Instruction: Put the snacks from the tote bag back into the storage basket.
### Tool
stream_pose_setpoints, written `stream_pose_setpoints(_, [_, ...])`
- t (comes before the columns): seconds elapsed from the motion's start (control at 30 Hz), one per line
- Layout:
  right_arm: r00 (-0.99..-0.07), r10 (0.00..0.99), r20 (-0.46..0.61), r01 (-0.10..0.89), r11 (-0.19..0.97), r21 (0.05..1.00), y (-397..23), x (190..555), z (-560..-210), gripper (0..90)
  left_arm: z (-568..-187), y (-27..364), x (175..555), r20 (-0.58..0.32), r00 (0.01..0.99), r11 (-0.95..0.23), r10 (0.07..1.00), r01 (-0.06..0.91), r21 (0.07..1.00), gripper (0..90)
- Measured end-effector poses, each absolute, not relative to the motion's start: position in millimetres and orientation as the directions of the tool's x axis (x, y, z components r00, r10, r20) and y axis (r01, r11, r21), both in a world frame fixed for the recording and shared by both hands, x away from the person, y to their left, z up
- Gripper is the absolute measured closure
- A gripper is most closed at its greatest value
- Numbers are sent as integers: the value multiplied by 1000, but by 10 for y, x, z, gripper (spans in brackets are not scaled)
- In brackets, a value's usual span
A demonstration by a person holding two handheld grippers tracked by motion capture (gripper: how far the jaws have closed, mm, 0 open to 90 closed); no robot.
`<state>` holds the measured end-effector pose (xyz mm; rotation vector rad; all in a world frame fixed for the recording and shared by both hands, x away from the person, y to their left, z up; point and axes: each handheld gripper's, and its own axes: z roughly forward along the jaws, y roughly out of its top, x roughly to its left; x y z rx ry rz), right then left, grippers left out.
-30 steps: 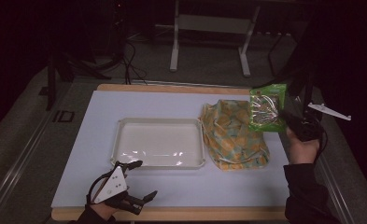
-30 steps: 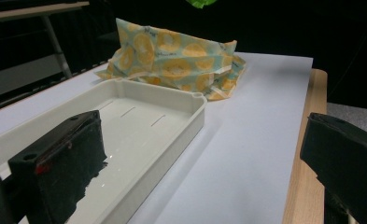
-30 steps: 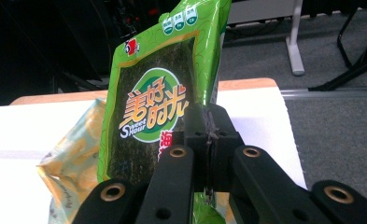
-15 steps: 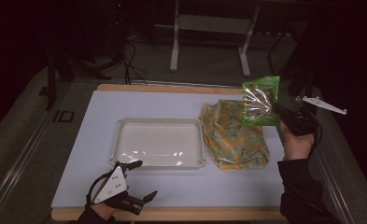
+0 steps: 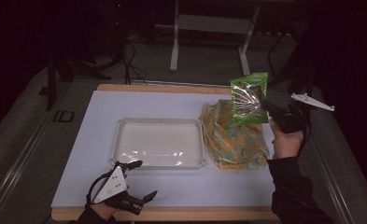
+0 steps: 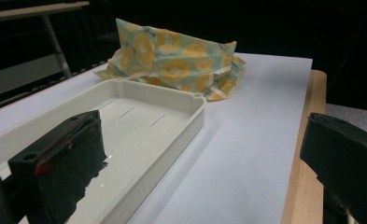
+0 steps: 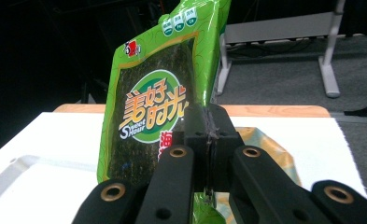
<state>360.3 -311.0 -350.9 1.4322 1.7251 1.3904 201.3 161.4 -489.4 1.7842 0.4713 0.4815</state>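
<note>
My right gripper (image 5: 268, 110) is shut on a green seaweed snack packet (image 5: 249, 98) and holds it upright in the air above the yellow orange-print cloth bag (image 5: 231, 135). Seen from the right gripper view, the jaws (image 7: 208, 135) pinch the packet's (image 7: 158, 93) edge. A white tray (image 5: 158, 142) with nothing in it lies at the middle of the table. Near the table's front left edge, my left gripper (image 5: 143, 179) rests open by the tray's front corner. Through the left gripper view its wide-apart jaws frame the tray (image 6: 172, 126) and the bag (image 6: 176, 63).
A white sheet (image 5: 125, 105) covers the wooden table (image 5: 162, 87). Behind the table stand a metal desk frame (image 5: 209, 28) and cables on the dark floor (image 5: 125, 65).
My right hand has carried the packet leftward and slightly up, from the table's right side to above the cloth bag. The left gripper has stayed put.
</note>
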Motion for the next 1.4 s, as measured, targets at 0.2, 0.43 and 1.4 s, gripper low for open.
stream_pose_setpoints(0.2, [-355, 906, 233, 414, -71, 907, -2962, 3622, -3507, 891, -4894, 1616, 2012, 90, 836, -259, 541, 64, 964, 4])
stream_pose_setpoints(0.43, [-384, 897, 221, 413, -47, 910, -2777, 3642, -3525, 891, -4892, 1614, 2006, 91, 836, -257, 541, 61, 964, 4])
stream_pose_setpoints(1.4, [-457, 853, 253, 408, -51, 911, -2248, 3585, -3618, 890, -4895, 1606, 2007, 98, 836, -262, 540, 56, 963, 4])
